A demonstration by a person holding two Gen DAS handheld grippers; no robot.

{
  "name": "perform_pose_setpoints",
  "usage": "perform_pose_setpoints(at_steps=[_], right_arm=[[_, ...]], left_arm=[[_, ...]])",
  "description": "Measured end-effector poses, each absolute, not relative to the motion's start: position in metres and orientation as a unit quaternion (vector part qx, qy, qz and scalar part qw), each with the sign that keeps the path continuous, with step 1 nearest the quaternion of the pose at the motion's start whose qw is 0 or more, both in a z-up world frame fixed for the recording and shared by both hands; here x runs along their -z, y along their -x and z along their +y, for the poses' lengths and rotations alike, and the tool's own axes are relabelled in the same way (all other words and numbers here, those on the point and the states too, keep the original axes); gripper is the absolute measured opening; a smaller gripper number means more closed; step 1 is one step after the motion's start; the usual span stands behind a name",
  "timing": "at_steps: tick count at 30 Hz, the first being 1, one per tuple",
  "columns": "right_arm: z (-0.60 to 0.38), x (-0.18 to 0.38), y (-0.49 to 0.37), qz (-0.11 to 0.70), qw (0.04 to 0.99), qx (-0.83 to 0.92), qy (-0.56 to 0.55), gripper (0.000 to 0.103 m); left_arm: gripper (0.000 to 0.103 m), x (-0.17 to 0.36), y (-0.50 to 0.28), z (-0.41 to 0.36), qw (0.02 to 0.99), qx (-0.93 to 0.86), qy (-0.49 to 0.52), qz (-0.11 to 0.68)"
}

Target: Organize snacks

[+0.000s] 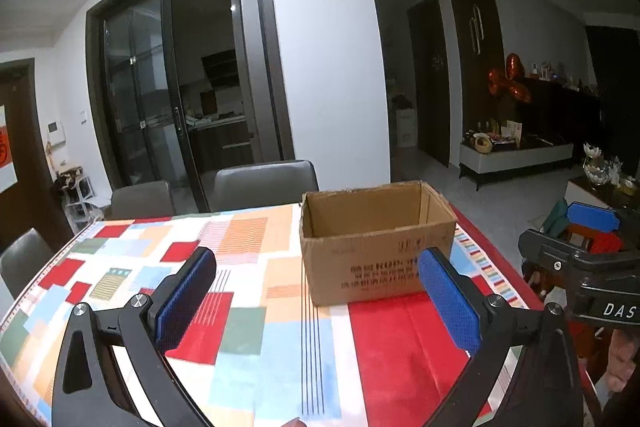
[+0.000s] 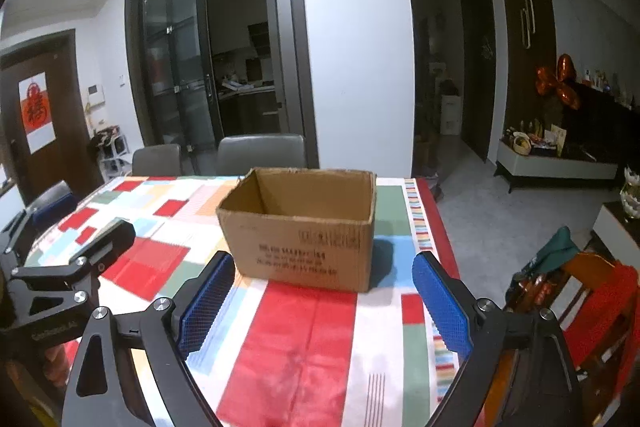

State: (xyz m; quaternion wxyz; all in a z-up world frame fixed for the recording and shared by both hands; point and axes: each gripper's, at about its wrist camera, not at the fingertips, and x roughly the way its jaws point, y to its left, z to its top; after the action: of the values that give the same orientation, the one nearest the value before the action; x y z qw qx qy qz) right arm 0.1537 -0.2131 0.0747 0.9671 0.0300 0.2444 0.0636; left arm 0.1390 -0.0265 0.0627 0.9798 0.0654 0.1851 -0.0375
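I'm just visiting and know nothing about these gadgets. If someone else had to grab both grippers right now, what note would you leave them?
Left gripper: open, nothing between its blue pads.
Right gripper: open, also holding nothing.
Both hang over the near end of the table, pointing at the cardboard box.
The box stands upright and open-topped on the patchwork tablecloth, near the table's far right corner. What shows of its inside looks bare; its floor is hidden.
No snacks show on the table in either view. Some packets may sit on the wooden chair to the right, but that is unclear.
Done: cannot tell from here. Left: find the snacks and get them into the box.
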Motion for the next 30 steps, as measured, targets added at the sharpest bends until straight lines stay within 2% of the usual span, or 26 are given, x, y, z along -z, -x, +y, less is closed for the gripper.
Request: perform_pose_setpoints(at_steps=[12,30], right_arm=[[-0.208,-0.052,-0.105,0.248,0.966,-0.068,-0.035,0.091],[-0.213,-0.04,-0.073,0.246,0.966,-0.068,-0.05,0.091]], left_arm=[[0.103,-0.047,-0.095,-0.014,0.98,0.04,-0.027,0.194],[0.103,-0.038,-0.062,-0.023,0.981,0.024,-0.042,0.189]])
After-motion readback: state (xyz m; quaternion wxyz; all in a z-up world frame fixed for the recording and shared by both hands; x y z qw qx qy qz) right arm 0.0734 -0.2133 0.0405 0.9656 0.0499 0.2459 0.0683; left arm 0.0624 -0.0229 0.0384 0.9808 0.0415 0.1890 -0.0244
